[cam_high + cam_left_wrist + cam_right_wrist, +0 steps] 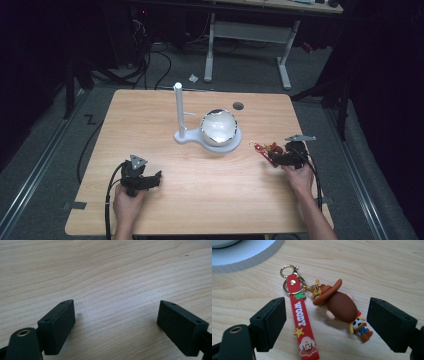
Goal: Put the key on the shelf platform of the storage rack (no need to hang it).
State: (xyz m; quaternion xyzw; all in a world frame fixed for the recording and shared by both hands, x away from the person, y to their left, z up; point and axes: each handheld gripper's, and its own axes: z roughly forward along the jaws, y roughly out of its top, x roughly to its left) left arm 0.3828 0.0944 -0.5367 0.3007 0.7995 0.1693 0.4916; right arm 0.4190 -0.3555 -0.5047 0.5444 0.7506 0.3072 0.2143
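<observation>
Wooden desk [200,200] across most of the high view, bare but for a few things. At its middle, a white stand [207,139] with an upright post [178,107], likely meant as a peg for hanging, and a shiny bowl [218,126] on the stand's round base. Toward the near left edge, the left hand-held gripper [155,178], low over bare wood with jaws spread wide and nothing between them, seemingly parked out of the way. Near the right edge, the right hand-held gripper [276,159], jaws likewise wide apart and empty, straddling a keychain [322,312] flat on the desk just right of the stand, probably lined up for a pick. Smaller parts of that keychain: a red strap [302,327] lettered WOODY, a cowboy figure [342,308] in a brown hat, and gold rings [289,275] joining them beside the stand's edge. Strap's lower end cut off at the frame bottom; figure's face turned away; in the high view the keychain too small to read, and the bowl's contents hard to make out through glare.
</observation>
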